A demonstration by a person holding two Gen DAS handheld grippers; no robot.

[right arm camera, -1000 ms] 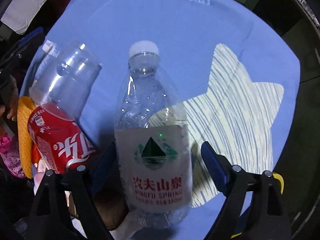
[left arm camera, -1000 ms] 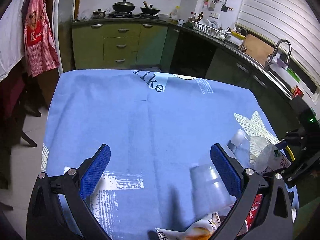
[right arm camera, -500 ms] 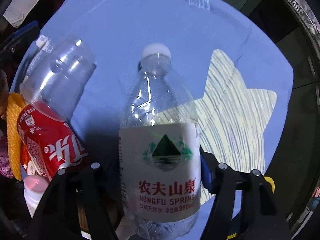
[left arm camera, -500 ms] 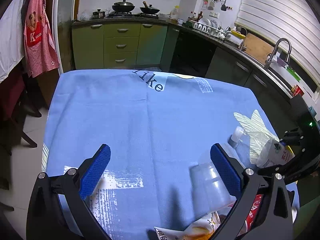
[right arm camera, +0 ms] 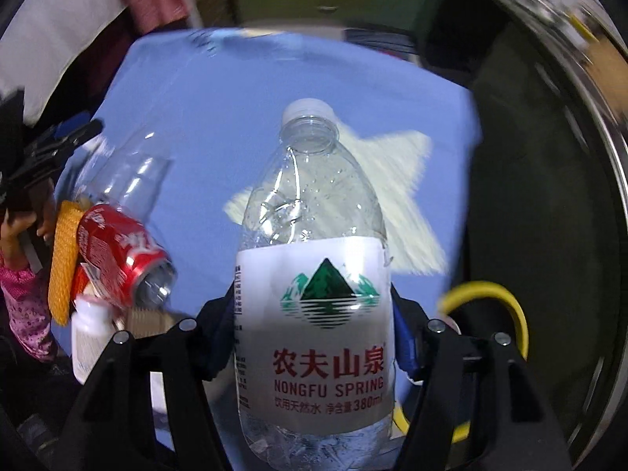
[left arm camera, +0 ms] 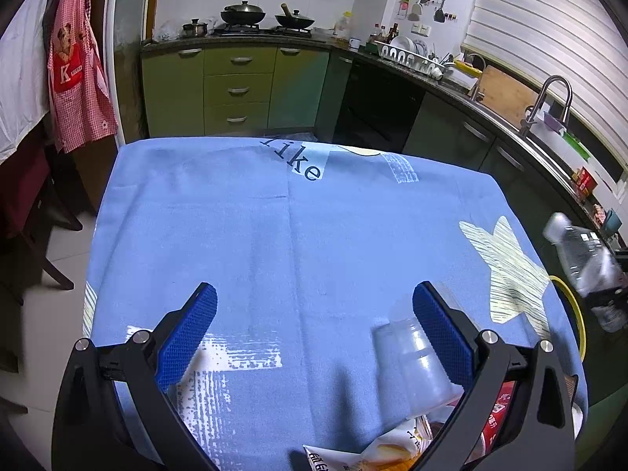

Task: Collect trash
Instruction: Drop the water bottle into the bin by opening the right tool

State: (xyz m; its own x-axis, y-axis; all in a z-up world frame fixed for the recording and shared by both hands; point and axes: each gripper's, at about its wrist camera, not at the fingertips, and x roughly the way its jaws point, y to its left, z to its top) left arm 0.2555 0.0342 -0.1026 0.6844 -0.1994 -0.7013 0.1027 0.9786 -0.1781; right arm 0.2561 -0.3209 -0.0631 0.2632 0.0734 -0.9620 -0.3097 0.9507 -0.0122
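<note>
My right gripper (right arm camera: 314, 314) is shut on an empty clear Nongfu Spring water bottle (right arm camera: 314, 274) with a white cap, held up off the blue tablecloth (right arm camera: 235, 117). The bottle (left arm camera: 581, 255) also shows raised at the right edge of the left wrist view. My left gripper (left arm camera: 314, 322) is open and empty over the tablecloth (left arm camera: 274, 235). A clear plastic cup (left arm camera: 416, 361) lies just inside its right finger; the cup (right arm camera: 125, 180) also shows in the right wrist view. A red cola can (right arm camera: 121, 255) lies beside the cup. A snack wrapper (left arm camera: 376, 451) lies at the near edge.
A small white bottle (right arm camera: 90, 337) and an orange-yellow mesh thing (right arm camera: 64, 263) lie by the can. A yellow ring (right arm camera: 502, 306) shows past the table's right edge. Green kitchen cabinets (left arm camera: 235, 86) and a sink counter (left arm camera: 549, 117) stand beyond the table. A chair (left arm camera: 27, 204) stands at the left.
My right gripper closed on the water bottle and lifted it off the cloth, up and to the right. The left gripper has stayed still and open.
</note>
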